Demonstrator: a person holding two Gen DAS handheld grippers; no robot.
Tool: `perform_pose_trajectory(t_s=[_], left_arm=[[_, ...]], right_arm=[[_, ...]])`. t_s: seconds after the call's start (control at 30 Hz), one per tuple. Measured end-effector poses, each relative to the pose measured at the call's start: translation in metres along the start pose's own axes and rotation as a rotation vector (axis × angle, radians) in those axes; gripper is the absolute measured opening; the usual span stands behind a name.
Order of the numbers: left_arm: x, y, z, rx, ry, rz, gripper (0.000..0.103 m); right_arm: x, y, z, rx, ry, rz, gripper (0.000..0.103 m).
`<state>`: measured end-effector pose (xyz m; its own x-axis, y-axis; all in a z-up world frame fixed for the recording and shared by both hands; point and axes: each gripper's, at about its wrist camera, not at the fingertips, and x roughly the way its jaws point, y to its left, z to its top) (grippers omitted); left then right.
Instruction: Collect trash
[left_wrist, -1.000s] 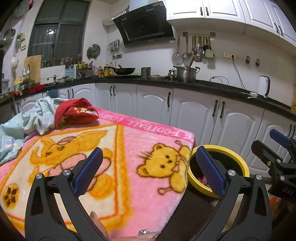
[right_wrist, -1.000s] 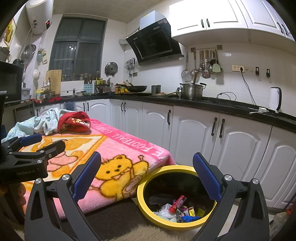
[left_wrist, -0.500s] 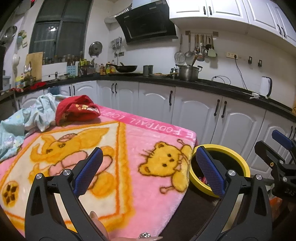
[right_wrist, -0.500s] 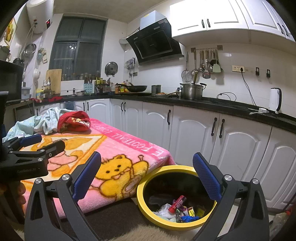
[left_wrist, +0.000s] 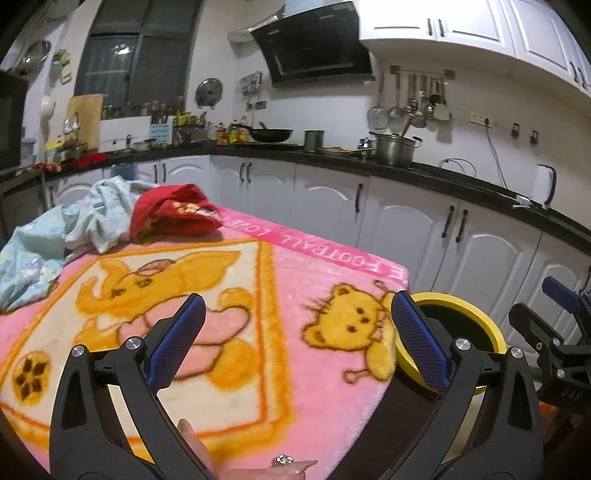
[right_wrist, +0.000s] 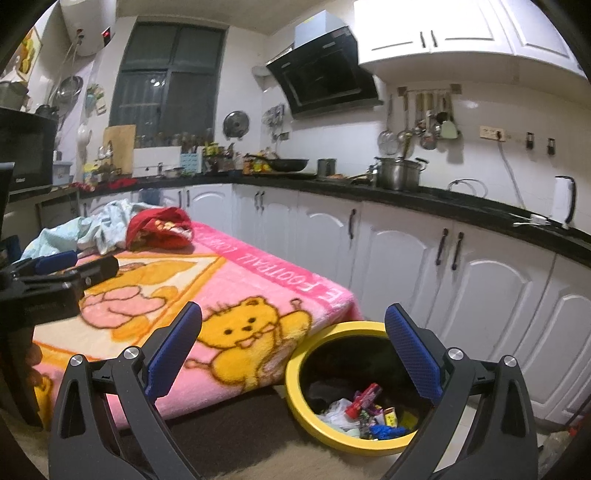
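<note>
A yellow-rimmed black bin (right_wrist: 295, 391) stands on the floor at the table's right corner, with several wrappers and a white bag (right_wrist: 364, 411) inside. It also shows in the left wrist view (left_wrist: 476, 314). My left gripper (left_wrist: 297, 336) is open and empty above the pink blanket (left_wrist: 295, 387). My right gripper (right_wrist: 293, 349) is open and empty above the bin's near rim. The right gripper's side shows in the left wrist view (left_wrist: 554, 332), and the left gripper in the right wrist view (right_wrist: 62, 273).
The pink cartoon blanket (right_wrist: 258, 280) covers the table. A red cloth (left_wrist: 173, 218) and a pale blue cloth (left_wrist: 55, 243) lie at its far left. White cabinets (right_wrist: 461, 277) with a black counter run behind. A dark mat (right_wrist: 229, 435) lies on the floor.
The left gripper has shifted slightly, so the blanket sits a little lower and nearer in its view. The right gripper has barely moved. Both stay open.
</note>
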<state>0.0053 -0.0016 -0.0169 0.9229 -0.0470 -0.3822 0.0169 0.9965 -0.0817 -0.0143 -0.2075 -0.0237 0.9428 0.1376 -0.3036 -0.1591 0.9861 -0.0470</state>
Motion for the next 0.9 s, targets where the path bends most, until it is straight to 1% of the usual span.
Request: perform_pose_trajectory(t_s=[0.1,0.17,0.2,0.23,0.3,0.33,0.37,0.4,0.43,0.47,0.5,0.53,0.57,0.6,0.63,0.7,0.8,0.83,0.87,0.9], left_arm=[[-0.004,0.024,0.003,-0.027,0.004,0.072,0.093],[-0.008,0.055,0.008,-0.061,0.004,0.158,0.093],[-0.011,0.068,0.009,-0.077,0.008,0.193,0.093],[-0.013,0.090,0.012,-0.103,0.018,0.254,0.093],[-0.016,0.144,0.015,-0.165,0.035,0.419,0.093],[-0.016,0.165,0.015,-0.184,0.047,0.479,0.093],[-0.015,0.194,0.014,-0.213,0.084,0.555,0.092],[-0.011,0.221,0.012,-0.240,0.141,0.613,0.092],[-0.009,0.242,0.010,-0.266,0.167,0.643,0.093],[-0.006,0.266,0.007,-0.300,0.186,0.665,0.092],[-0.005,0.283,0.003,-0.327,0.205,0.678,0.093],[0.001,0.310,-0.003,-0.381,0.246,0.717,0.093],[0.005,0.325,-0.007,-0.408,0.271,0.727,0.093],[0.008,0.335,-0.011,-0.428,0.290,0.737,0.093],[0.014,0.348,-0.016,-0.443,0.314,0.769,0.092],[0.028,0.359,-0.023,-0.423,0.365,0.776,0.093],[0.044,0.372,-0.038,-0.450,0.419,0.787,0.093],[0.048,0.375,-0.044,-0.459,0.447,0.786,0.093],[0.053,0.380,-0.049,-0.475,0.482,0.778,0.093],[0.054,0.383,-0.051,-0.489,0.488,0.767,0.093]], right_arm=[[0.013,0.012,0.008,-0.018,0.039,0.077,0.097],[0.027,0.029,0.017,-0.029,0.080,0.158,0.097],[0.037,0.042,0.022,-0.040,0.108,0.221,0.097],[0.048,0.060,0.028,-0.053,0.136,0.281,0.097],[0.066,0.099,0.037,-0.077,0.178,0.389,0.097],[0.076,0.122,0.040,-0.097,0.202,0.449,0.097],[0.088,0.149,0.041,-0.122,0.242,0.505,0.097],[0.095,0.168,0.041,-0.136,0.269,0.539,0.097],[0.104,0.194,0.040,-0.165,0.305,0.579,0.097],[0.112,0.220,0.037,-0.204,0.343,0.607,0.097],[0.124,0.248,0.030,-0.253,0.396,0.624,0.097],[0.134,0.270,0.025,-0.278,0.441,0.660,0.097],[0.147,0.293,0.017,-0.299,0.492,0.703,0.097],[0.155,0.308,0.012,-0.322,0.521,0.701,0.097],[0.165,0.326,0.006,-0.352,0.560,0.689,0.097],[0.177,0.347,-0.001,-0.375,0.589,0.677,0.097],[0.194,0.370,-0.009,-0.412,0.643,0.658,0.098],[0.197,0.372,-0.012,-0.412,0.627,0.641,0.098],[0.197,0.369,-0.013,-0.399,0.603,0.644,0.098],[0.197,0.369,-0.015,-0.395,0.593,0.644,0.098]])
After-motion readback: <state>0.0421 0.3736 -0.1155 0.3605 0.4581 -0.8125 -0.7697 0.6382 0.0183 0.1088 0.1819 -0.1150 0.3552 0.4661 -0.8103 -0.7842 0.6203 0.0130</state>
